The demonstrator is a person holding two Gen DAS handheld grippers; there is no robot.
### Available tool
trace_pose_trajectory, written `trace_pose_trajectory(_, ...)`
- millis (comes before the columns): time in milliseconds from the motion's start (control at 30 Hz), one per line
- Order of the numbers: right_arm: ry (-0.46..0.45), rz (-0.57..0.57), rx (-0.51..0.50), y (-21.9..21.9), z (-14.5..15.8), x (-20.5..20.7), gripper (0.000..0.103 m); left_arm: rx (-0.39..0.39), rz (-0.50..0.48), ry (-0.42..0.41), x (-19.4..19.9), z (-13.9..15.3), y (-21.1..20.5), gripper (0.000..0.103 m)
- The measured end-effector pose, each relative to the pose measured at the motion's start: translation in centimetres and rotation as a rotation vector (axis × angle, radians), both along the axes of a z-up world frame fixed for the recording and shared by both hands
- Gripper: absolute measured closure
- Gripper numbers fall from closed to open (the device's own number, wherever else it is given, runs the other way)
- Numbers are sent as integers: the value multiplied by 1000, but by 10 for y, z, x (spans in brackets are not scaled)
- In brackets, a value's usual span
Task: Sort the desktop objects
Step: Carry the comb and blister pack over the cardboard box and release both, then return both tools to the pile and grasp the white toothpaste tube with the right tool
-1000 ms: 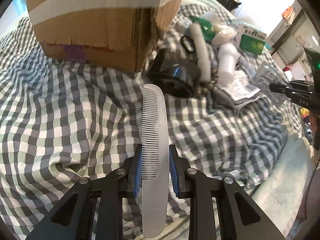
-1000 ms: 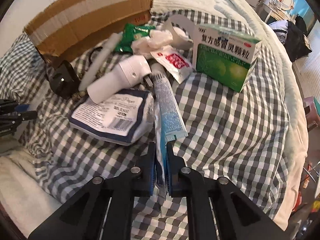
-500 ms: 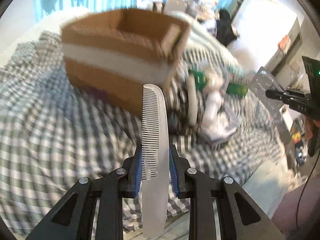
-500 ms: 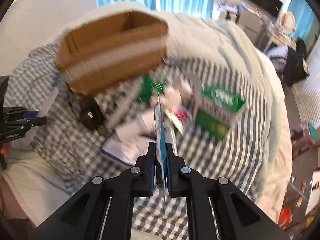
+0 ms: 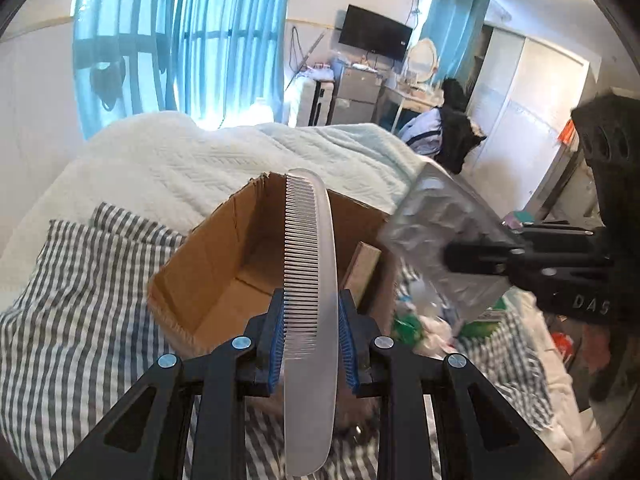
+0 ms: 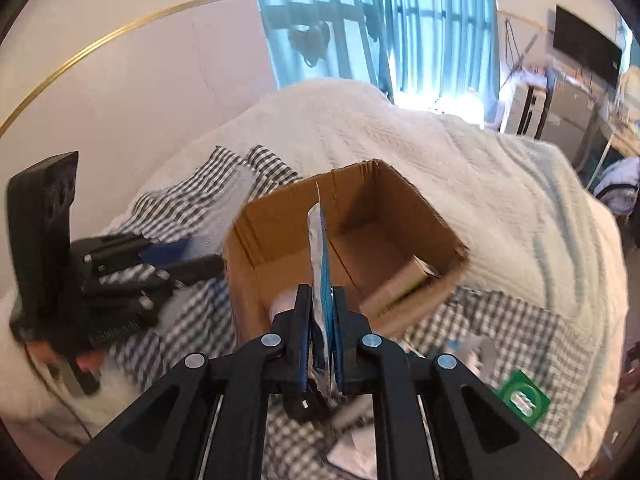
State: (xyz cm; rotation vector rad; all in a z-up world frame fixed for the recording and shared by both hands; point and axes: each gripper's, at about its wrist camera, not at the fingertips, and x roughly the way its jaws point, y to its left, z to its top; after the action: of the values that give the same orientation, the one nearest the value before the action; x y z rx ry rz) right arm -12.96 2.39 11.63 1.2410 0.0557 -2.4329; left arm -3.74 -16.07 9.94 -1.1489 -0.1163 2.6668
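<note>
My left gripper (image 5: 310,320) is shut on a translucent white comb (image 5: 308,272), which stands upright in front of the open cardboard box (image 5: 208,264). At the right of the left wrist view, my right gripper (image 5: 480,258) grips a silver blister pack (image 5: 436,240) above the box's right edge. In the right wrist view that blister pack (image 6: 320,248) shows edge-on, blue on one side, clamped by the right gripper (image 6: 321,308) over the box (image 6: 384,200). The left gripper (image 6: 160,260) hangs blurred beside the box's left wall.
The box stands on a checked cloth (image 5: 80,320) over a white quilt (image 5: 200,160). A small carton (image 6: 404,280) lies inside it. Loose packets (image 5: 420,320) and a green medicine box (image 6: 522,398) lie right of the box. Furniture stands behind.
Both grippers have risen with their loads and closed in on the box. Its open inside now shows from above; the pile of items has dropped low in both views.
</note>
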Motion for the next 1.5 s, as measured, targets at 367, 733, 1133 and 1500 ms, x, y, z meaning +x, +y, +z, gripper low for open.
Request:
trace_pose_trajectory(367,-1,-141,-146,12,-41,-52,58,-87,163,-77,-42,-54,-6,37)
trace_pose_trajectory(733,170,-178,56,83,-19,57,44,-11,212,2,24,-31,10,12)
trace_pose_trajectory(1133,-35,-321,153,150,-131,120,44,-49,50,-126,78,-107,88,11)
trace_pose_trajectory(1500,-160,-382,128,174,-190,131,45,-84,131,-289,74,-180,94,11)
